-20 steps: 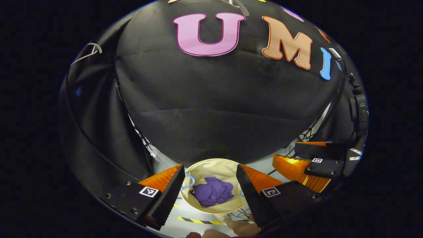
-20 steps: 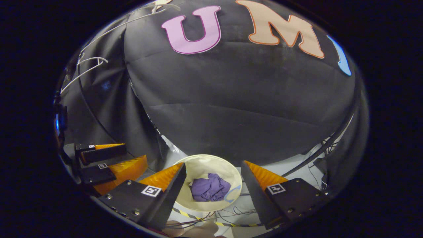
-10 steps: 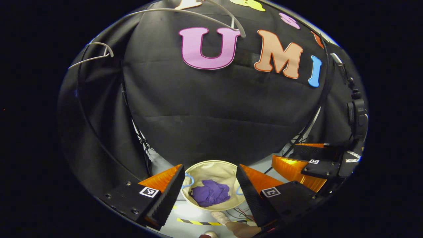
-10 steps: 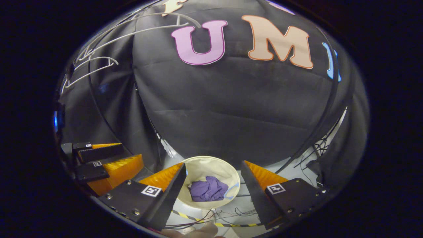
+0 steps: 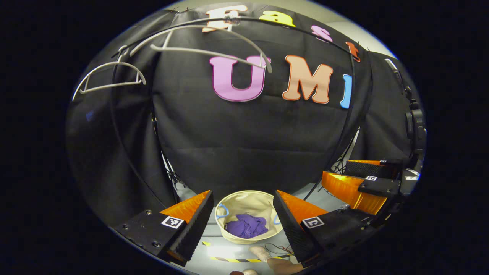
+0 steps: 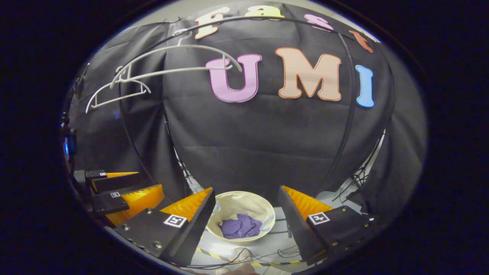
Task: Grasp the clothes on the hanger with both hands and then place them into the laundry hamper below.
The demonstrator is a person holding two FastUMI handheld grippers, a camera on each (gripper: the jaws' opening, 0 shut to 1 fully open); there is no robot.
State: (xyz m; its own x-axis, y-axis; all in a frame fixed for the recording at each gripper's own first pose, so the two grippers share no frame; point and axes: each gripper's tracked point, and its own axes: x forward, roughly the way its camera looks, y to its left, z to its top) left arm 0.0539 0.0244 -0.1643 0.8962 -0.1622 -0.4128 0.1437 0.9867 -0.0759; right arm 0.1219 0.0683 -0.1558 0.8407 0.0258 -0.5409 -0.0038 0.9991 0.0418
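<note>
**Both grippers released above the hamper, purple clothes lying inside it**

From my seat, the left gripper (image 5: 242, 223) has its jaws spread wide with nothing between the pads. Looking along its two fingers in the left gripper view, I see the laundry hamper (image 5: 233, 199) framed in the gap between them, well below and apart from the tips. The purple clothes (image 5: 247, 226) sit crumpled at the bottom of that cream hamper, a little toward the near side. Blue loop handles show at the hamper's rim on either side.

The right gripper (image 6: 246, 219) is likewise spread, holding nothing. In the right gripper view the hamper (image 6: 240, 198) again lies between its fingers and below them, with the clothes (image 6: 240, 226) bunched inside. Neither gripper touches the cloth or the hamper.

Each camera catches the other gripper off to the side: in the left gripper view the right gripper (image 5: 363, 182) sits beyond my right finger, and in the right gripper view the left gripper (image 6: 120, 193) sits beyond the left finger. Both are level with one another and apart.

High above the jaws, bare white hangers (image 5: 210, 49) hang from a dark rail; a second hanger (image 5: 109, 76) is farther left. In the right gripper view the hangers (image 6: 172, 65) appear up and left of the fingers, carrying no clothing.

On the floor just nearer than the hamper runs a yellow-and-black striped tape (image 5: 233, 259), with loose cables (image 6: 282, 252) beside it.
</note>
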